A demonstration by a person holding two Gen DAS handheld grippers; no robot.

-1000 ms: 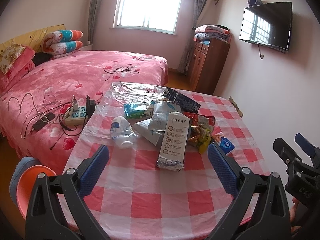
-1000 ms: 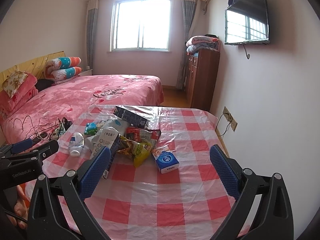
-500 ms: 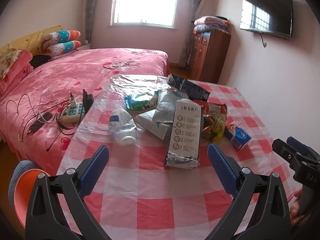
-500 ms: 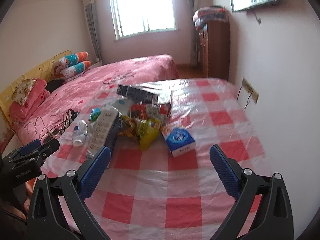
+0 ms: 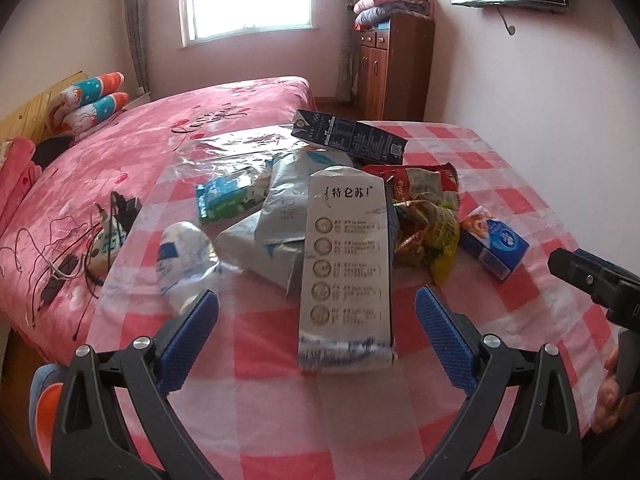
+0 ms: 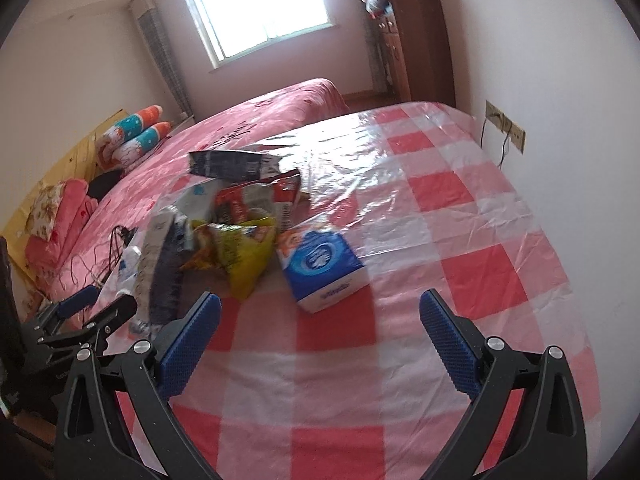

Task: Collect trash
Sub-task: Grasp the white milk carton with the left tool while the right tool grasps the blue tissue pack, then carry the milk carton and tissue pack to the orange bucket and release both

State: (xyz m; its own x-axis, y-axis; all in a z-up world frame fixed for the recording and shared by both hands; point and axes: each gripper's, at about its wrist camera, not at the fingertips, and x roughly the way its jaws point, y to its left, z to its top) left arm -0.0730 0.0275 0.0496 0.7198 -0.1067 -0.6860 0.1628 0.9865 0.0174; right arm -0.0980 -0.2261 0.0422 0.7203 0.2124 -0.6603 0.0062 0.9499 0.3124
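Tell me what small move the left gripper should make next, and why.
Probably ease the left gripper forward and down onto the tall white carton: its jaws are open and empty, and the carton's near end lies flat between them, the closest piece of the trash pile.

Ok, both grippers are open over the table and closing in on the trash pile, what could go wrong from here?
The left gripper frames the tall white carton, which overlaps the grey pouches; lifting it may drag them along. The clear plastic table cover looks wrinkled, so a low finger could snag it. The crumpled bottle lies near the table edge and might roll off if nudged.
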